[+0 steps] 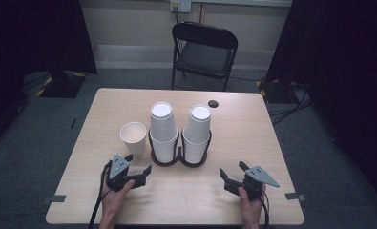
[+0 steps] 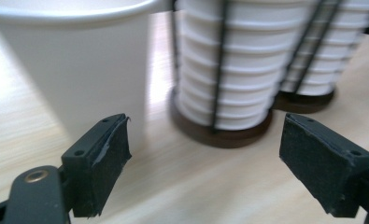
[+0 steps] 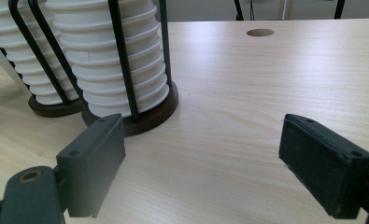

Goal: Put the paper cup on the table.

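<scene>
Jaws of the left gripper [image 1: 139, 168] are held apart, empty, at lower left; the single paper cup [image 1: 133, 137] stands just above. The right gripper [image 1: 233, 175], lower right, is likewise open.

I count one loose paper cup [image 1: 133, 137], two stacks of cups [image 1: 163, 129] [image 1: 197, 131] in one double wire holder [image 1: 179, 153], one bench [image 1: 253, 143], one folding chair [image 1: 204, 52], and two grippers [image 1: 139, 168] [image 1: 231, 172].

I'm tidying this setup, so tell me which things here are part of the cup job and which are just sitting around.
Part of the job:
single cup, upright, beside the stacks
two cup stacks in wire holders
left gripper, open
right gripper, open

Just lying about:
folding chair behind the table
</scene>
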Available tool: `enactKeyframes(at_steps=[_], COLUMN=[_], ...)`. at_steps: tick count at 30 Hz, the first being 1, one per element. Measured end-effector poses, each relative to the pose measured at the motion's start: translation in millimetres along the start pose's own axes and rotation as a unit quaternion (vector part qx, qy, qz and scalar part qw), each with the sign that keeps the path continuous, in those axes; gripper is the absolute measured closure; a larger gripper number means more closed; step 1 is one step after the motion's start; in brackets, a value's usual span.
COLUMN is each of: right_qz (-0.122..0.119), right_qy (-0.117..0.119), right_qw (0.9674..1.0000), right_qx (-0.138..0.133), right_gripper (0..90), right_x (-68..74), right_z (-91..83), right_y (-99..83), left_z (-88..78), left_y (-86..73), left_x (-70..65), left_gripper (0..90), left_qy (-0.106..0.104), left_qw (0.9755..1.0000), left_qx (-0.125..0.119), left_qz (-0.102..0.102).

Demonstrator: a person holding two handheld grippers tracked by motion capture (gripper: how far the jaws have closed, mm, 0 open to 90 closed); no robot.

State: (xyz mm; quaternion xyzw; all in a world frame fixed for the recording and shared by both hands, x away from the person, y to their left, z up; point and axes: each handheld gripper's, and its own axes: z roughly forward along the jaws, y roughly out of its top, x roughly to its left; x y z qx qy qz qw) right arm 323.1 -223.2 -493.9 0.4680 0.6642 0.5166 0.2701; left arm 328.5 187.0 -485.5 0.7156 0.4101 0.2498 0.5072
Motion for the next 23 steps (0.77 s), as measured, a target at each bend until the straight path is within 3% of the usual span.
enactKeyframes(at_steps=[3, 7, 10, 12, 15, 17, 19, 23], right_qz=[-0.006, -0.016, -0.02, -0.02, -0.017, -0.019, -0.021, -0.016], right_qy=[-0.002, -0.005, -0.005, -0.003, -0.004, -0.005, -0.006, -0.015], right_qw=[1.0, 0.9998, 0.9997, 0.9997, 0.9996, 0.9996, 0.9996, 0.9992], right_qx=[0.0, 0.006, 0.01, 0.011, 0.02, 0.022, 0.02, 0.033], right_gripper=[13.9, 13.9, 13.9, 13.9, 13.9, 13.9, 13.9, 13.9], right_x=[1.1, 3.4, 4.0, 3.5, 3.3, 3.6, 4.0, 3.8], right_z=[-0.2, 1.2, 1.8, 2.1, 3.6, 4.3, 3.8, 6.3], right_y=[-0.1, 0.3, 0.5, 0.5, 1.2, 1.3, 1.1, 2.0], left_z=[-1.5, -1.0, 1.5, 5.5, 12.5, 14.1, 15.2, 11.9], left_y=[-1.9, -5.1, -6.9, -6.4, -7.7, -7.3, -6.8, -8.4], left_x=[-13.0, -26.0, -35.0, -39.7, -52.1, -55.5, -55.5, -53.2], left_gripper=[15.8, 15.7, 15.5, 15.6, 15.6, 15.6, 15.6, 15.6], left_qy=[-0.025, -0.033, -0.041, -0.054, -0.042, -0.038, -0.034, -0.016], left_qw=[0.9997, 0.9994, 0.9987, 0.9983, 0.9986, 0.9984, 0.9985, 0.9993], left_qx=[-0.005, -0.006, -0.013, -0.014, -0.006, -0.015, -0.009, -0.027], left_qz=[-0.001, 0.004, 0.026, 0.02, 0.031, 0.038, 0.041, 0.022])
